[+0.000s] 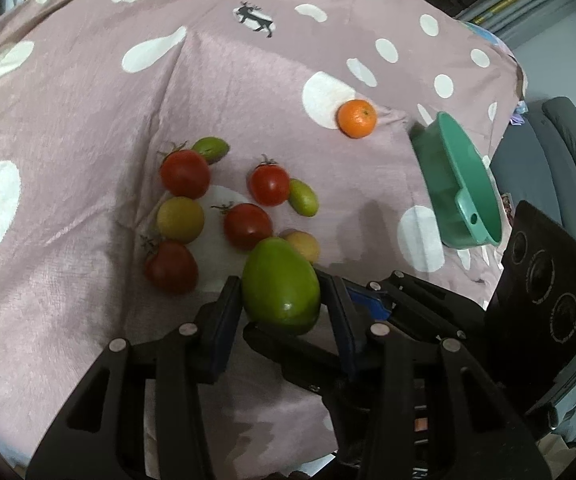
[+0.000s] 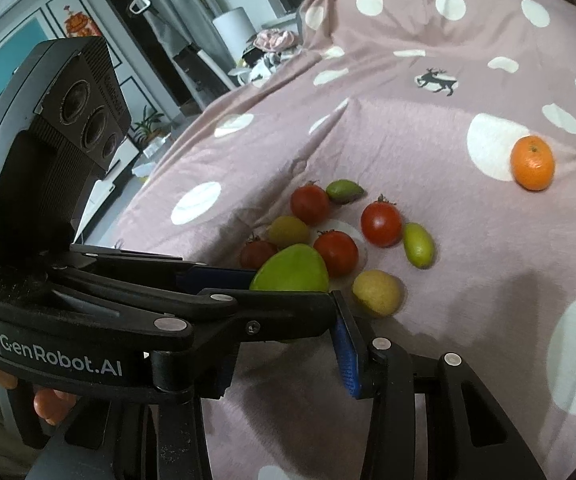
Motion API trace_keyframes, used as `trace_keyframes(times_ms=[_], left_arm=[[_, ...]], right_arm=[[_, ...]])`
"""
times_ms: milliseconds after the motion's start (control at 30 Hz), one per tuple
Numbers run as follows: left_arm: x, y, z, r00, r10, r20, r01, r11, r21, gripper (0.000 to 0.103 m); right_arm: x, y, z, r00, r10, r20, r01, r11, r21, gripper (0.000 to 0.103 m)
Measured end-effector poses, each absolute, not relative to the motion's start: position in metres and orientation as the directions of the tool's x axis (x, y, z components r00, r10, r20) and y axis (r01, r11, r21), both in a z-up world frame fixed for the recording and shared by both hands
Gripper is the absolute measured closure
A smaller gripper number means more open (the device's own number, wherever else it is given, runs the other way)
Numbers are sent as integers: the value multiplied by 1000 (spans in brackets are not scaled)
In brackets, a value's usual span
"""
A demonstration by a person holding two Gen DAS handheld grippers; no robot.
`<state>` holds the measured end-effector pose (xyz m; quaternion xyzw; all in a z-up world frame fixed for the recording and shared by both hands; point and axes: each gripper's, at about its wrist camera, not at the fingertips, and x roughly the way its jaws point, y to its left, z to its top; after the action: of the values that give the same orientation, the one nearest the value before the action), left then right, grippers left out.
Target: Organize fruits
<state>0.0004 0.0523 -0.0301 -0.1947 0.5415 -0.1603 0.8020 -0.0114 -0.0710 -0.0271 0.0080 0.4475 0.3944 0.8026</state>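
Tongs, left (image 1: 281, 296): my pads are clamped either side of the green mango (image 1: 279, 280), held clear at the near edge of the pile, ready, I judge, for carrying right.
Tongs, right (image 1: 376, 300): just right of the mango; whether apart or gripping, I cannot tell.
Spotted cloth (image 1: 87, 120): soft, so fruit settles in its dip.
Green bowl (image 1: 456, 184): far right, tilted, empty; likely destination.
Orange (image 1: 356, 118): alone, far right.
Tomatoes (image 1: 185, 174): four, clustered left.
Yellowish fruits (image 1: 179, 219): two.
Small green fruits (image 1: 303, 197): two.
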Motion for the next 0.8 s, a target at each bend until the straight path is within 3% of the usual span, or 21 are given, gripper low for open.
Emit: trace_keyframes(times_ms=[800], left_arm=[[1,-28,15,412,-445,-795,252,894,-370,61]], right_arm=[[-35,-142,13,476,632,-612,-582,748,319,59]])
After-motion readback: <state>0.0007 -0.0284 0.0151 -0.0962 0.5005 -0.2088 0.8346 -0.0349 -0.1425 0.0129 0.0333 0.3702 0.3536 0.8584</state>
